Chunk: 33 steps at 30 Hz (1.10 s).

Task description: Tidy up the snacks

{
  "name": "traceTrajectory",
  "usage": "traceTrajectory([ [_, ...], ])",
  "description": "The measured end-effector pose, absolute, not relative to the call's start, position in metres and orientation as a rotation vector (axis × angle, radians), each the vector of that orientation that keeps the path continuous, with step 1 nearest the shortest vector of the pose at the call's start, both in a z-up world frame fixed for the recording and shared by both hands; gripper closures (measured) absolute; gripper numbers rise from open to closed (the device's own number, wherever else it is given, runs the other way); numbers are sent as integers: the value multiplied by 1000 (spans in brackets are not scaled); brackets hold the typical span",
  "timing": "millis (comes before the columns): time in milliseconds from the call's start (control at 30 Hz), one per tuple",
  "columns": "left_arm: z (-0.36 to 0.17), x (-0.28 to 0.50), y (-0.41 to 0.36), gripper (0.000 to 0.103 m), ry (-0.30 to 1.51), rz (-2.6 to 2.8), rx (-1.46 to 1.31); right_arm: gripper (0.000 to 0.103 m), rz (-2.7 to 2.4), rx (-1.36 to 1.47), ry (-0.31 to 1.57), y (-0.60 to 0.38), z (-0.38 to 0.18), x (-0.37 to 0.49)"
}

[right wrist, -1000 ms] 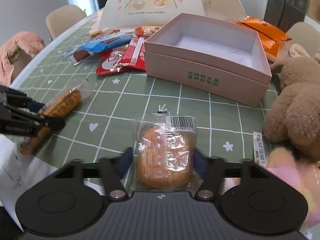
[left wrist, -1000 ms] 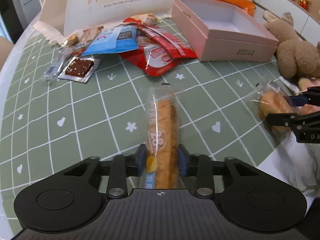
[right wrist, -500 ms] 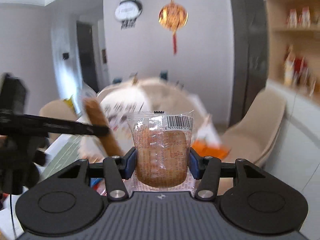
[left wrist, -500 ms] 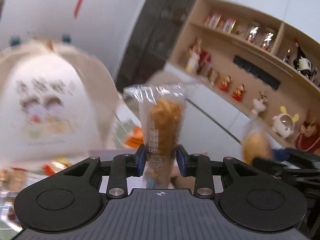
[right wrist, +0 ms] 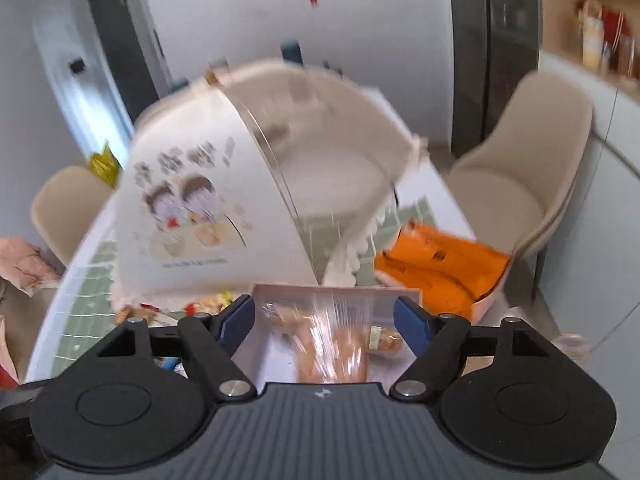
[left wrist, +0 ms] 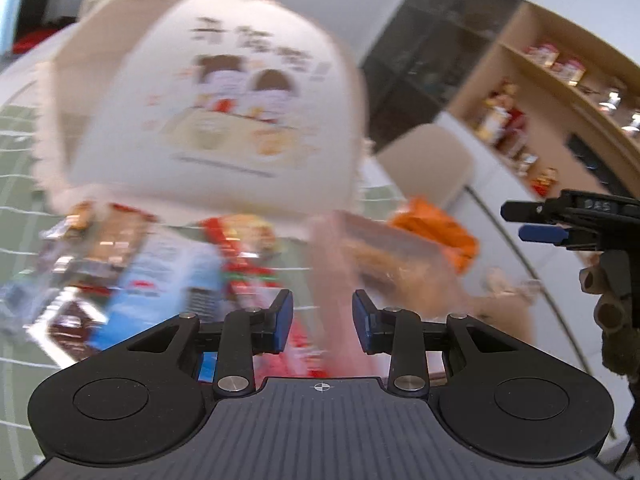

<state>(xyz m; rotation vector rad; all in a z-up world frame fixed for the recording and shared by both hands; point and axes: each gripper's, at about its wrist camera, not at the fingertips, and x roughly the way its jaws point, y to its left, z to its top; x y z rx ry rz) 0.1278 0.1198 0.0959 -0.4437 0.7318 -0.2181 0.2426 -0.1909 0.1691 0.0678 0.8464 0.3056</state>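
Two clear-wrapped golden pastries (right wrist: 332,350) lie blurred inside an open pink box (right wrist: 336,292). At ten o'clock from it, more wrapped snacks (left wrist: 132,276) litter the green gridded surface (left wrist: 16,216).

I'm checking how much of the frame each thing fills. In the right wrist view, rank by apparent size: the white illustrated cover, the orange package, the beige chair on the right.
1. White illustrated cover, clearly largest.
2. Beige chair.
3. Orange package.
The chair stands farther back, so its true size is understated.
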Motion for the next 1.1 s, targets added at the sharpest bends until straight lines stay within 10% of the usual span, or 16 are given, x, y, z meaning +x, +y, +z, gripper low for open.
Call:
traceTrajectory([
  [500,34,321,74,67,940,-254,75,26,489,-235,829,-104,109,158],
  [1100,34,109,162,64,956,-264,-180,26,782,-257,786,-36,57,100],
])
